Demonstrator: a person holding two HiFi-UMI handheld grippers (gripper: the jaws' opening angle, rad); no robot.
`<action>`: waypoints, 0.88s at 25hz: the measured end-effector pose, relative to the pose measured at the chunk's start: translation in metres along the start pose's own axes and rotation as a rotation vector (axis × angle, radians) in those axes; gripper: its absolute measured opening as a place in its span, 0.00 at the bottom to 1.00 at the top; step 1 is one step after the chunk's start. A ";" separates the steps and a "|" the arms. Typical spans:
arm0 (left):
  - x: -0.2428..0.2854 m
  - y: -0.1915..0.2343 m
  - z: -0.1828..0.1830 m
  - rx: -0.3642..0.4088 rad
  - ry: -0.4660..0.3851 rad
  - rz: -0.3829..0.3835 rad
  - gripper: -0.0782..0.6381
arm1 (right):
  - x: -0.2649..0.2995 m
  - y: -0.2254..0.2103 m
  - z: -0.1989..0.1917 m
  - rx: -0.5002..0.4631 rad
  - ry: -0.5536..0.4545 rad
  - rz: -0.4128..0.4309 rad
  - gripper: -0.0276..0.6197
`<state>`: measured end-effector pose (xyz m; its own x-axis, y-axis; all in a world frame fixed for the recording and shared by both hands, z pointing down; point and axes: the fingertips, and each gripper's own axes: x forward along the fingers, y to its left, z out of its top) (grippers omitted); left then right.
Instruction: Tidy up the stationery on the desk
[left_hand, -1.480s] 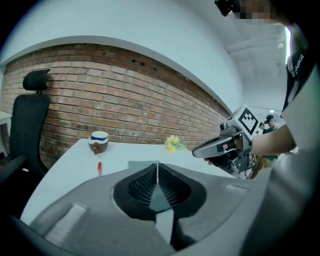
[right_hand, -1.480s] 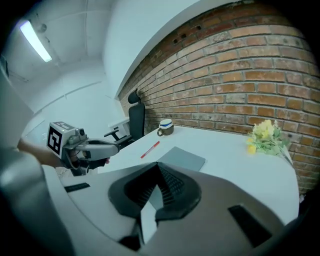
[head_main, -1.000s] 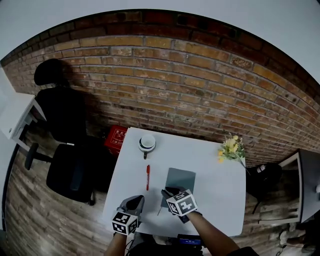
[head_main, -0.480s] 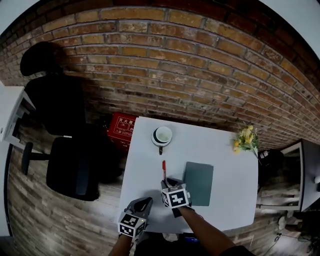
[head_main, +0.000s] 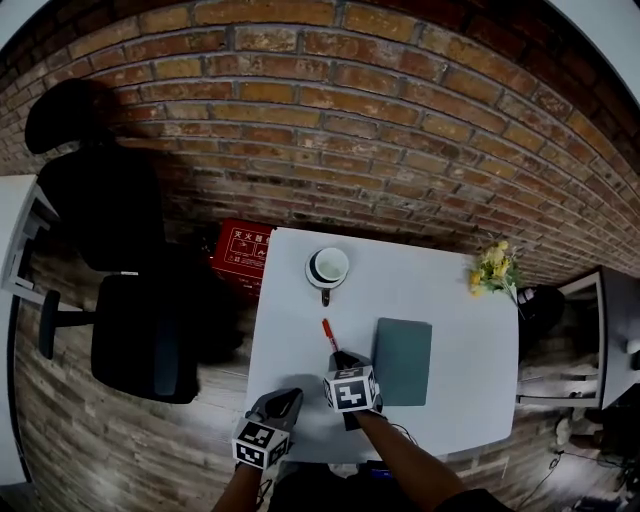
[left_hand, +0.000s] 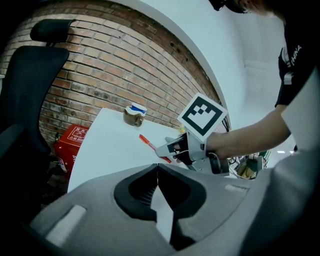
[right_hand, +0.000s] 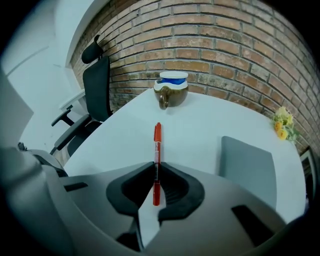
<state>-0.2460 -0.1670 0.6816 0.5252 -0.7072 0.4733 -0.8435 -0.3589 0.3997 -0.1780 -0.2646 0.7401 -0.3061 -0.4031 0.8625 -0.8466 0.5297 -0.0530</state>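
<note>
A red pen (head_main: 328, 333) lies on the white table (head_main: 290, 300), pointing away from me toward a mug. My right gripper (head_main: 340, 358) tilts steeply down over the pen's near end. In the right gripper view the pen (right_hand: 157, 145) runs between the jaws of that gripper (right_hand: 155, 167); they have just been closing and now press on its barrel. My left gripper (head_main: 285, 400) hovers at the table's front left, shut with nothing in it. From the left gripper (left_hand: 158, 167) view I see the right gripper (left_hand: 167, 150) on the pen (left_hand: 147, 143).
A grey notebook (head_main: 403, 360) lies flat just right of the pen. A brown mug (head_main: 327, 268) with a blue and white lid stands at the far edge. Yellow flowers (head_main: 495, 270) sit at the far right corner. A black office chair (head_main: 130, 330) and a red box (head_main: 243, 255) stand left of the table.
My right gripper has moved left from the notebook's near corner down onto the pen's near end, and its jaws have closed on it. The left gripper has dropped slightly.
</note>
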 end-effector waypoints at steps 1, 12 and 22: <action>0.002 0.000 0.001 0.000 -0.001 -0.004 0.13 | 0.000 0.000 0.000 -0.001 0.001 0.008 0.12; 0.031 -0.038 0.026 0.079 -0.004 -0.050 0.13 | -0.062 -0.043 0.010 -0.053 -0.121 0.026 0.11; 0.082 -0.114 0.049 0.160 0.002 -0.081 0.13 | -0.160 -0.150 -0.016 0.013 -0.246 -0.038 0.11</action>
<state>-0.1123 -0.2140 0.6366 0.5921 -0.6709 0.4465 -0.8056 -0.5070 0.3065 0.0051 -0.2675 0.6180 -0.3691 -0.5929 0.7157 -0.8647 0.5014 -0.0306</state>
